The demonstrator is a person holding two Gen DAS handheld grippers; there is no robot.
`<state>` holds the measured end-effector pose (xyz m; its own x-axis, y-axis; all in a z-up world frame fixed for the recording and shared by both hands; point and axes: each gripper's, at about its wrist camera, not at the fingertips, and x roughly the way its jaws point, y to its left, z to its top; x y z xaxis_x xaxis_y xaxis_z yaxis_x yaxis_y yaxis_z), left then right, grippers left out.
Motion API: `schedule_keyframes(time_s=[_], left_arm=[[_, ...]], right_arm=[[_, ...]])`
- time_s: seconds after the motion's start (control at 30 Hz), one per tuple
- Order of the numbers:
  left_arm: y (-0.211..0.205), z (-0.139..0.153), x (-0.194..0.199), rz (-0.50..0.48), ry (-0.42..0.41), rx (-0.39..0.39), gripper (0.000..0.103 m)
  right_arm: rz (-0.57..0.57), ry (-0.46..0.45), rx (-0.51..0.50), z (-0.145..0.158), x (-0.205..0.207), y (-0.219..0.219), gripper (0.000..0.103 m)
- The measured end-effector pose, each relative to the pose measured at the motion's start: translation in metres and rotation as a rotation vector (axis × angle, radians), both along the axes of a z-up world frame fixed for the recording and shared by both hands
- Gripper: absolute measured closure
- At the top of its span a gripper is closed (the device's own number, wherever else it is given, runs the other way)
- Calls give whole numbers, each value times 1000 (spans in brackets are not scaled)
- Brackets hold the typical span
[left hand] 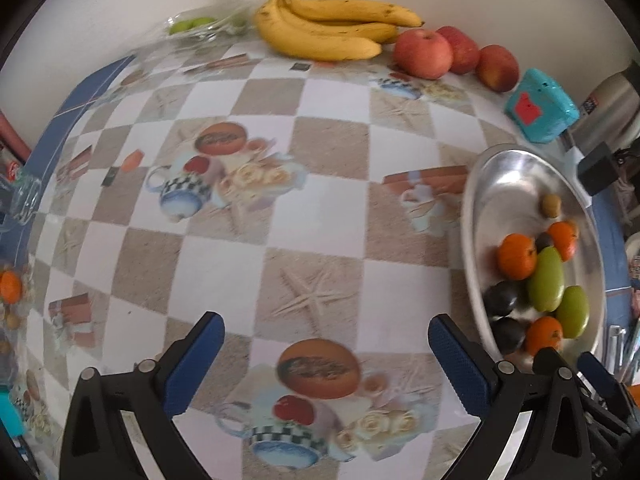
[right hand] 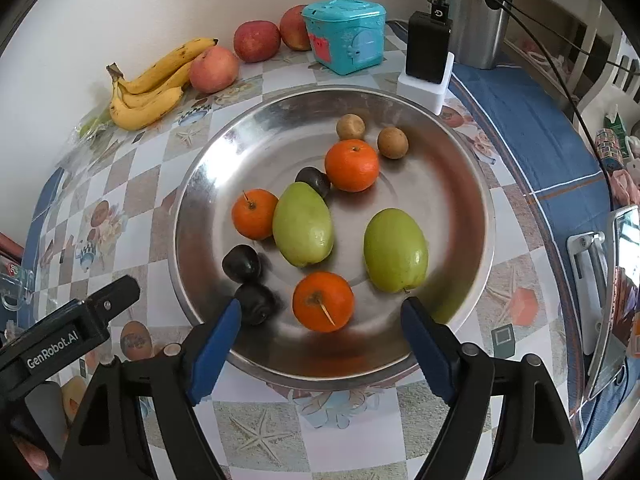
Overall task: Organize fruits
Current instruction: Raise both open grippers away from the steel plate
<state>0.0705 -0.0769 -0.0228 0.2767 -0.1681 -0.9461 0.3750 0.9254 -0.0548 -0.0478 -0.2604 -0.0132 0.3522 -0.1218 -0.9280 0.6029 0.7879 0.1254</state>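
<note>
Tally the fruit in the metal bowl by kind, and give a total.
In the metal bowl:
Oranges: 3
Green fruits: 2
Dark plums: 3
Small brown fruits: 2
Total: 10

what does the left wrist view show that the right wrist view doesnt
Only the left wrist view: an orange at the table's left edge, outside the plate.
Only the right wrist view: the black charger and a second small brown fruit.
Both: bananas, apples, teal box, and the metal plate. Both tools are open.
</note>
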Motion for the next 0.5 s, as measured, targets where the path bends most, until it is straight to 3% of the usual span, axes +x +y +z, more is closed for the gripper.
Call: schedule_keyframes(time_s=[0.07, 0.5], left_arm=[[4, -1, 0, 7, 1, 3, 0], [44, 5, -18, 44, -16, 4, 0]], right_arm=[[2, -1, 15, -2, 0, 1, 5], [-33, -22, -22, 3, -11, 8, 5]])
